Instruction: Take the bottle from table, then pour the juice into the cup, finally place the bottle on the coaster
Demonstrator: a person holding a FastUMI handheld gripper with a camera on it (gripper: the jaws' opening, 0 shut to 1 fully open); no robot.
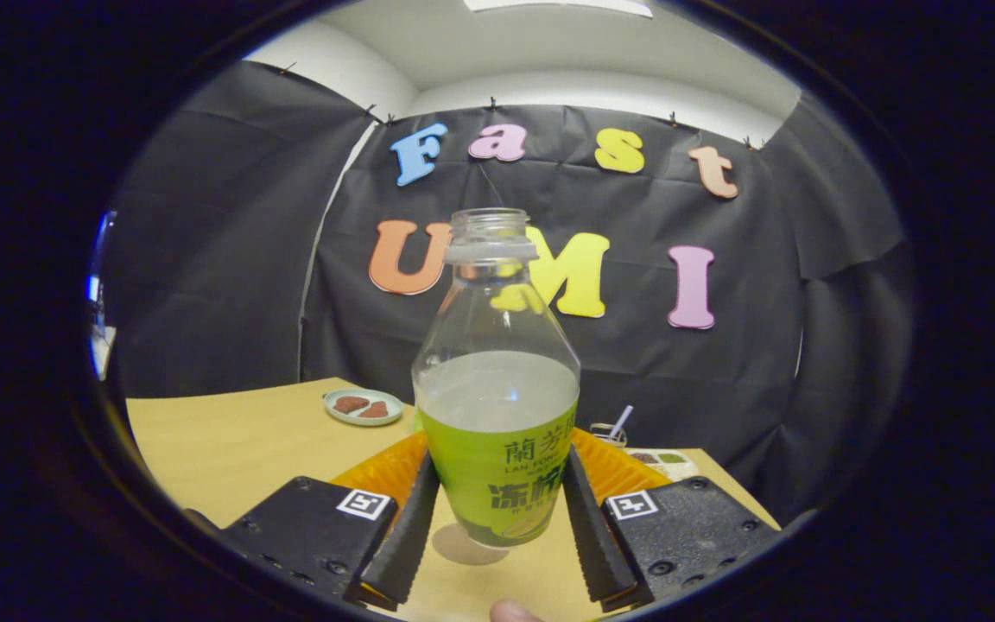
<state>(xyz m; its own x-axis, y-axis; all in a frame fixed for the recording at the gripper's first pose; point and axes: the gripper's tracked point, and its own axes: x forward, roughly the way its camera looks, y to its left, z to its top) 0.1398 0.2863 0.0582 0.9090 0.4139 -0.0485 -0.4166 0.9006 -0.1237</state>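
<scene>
Smooth wooden table [230,441]; gripper [494,527] clamping clear, bulbous plastic bottle [497,406].

The round orange ribbed tray [377,471] beyond the fingers is being largely hidden by the clear green-labelled plastic bottle [497,432]. The small clear cup with a straw [610,432] beyond is being partly covered, its contents unreadable.

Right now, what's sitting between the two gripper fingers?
In the gripper view, the bottle stands upright between the fingers of the gripper; both press its label. Its cap is off and it hangs above the table.
</scene>
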